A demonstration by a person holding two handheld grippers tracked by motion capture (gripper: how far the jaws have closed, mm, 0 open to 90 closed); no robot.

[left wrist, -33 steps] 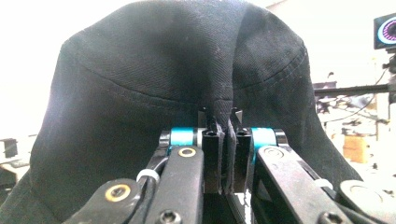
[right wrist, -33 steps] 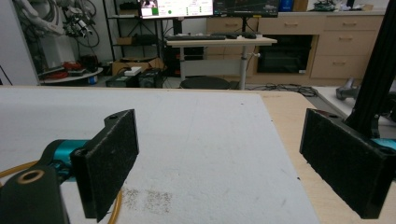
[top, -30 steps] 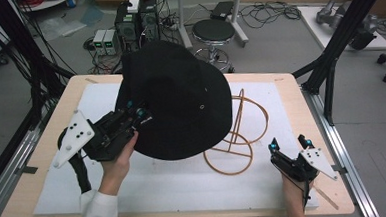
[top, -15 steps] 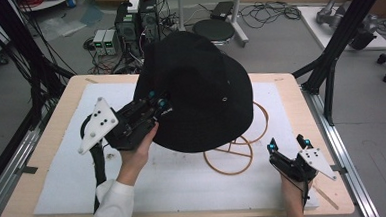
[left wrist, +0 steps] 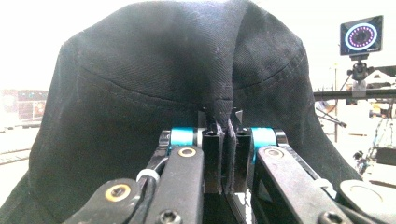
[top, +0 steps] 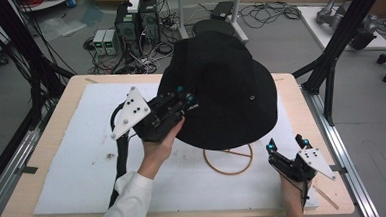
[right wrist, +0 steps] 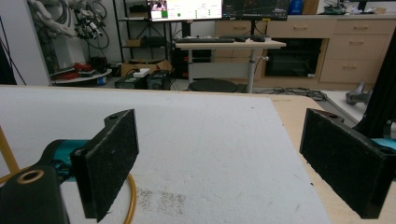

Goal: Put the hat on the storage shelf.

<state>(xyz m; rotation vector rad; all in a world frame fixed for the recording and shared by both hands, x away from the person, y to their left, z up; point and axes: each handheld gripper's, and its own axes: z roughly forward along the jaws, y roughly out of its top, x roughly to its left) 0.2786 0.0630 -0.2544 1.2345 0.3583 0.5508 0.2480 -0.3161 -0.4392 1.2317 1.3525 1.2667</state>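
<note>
L gripper point(top: 188, 94) is clenched on a fold of the black hat's point(top: 220, 87) brim, pinched tight btwn its pads point(left wrist: 212, 158), w/ the hat held up off the white mat point(top: 73, 160) at table centre, over the wire stand point(top: 228, 159). R gripper point(top: 285, 146) sits at the near right corner, jaws spread wide w/ nothing btwn them, well apart from the hat.
</note>
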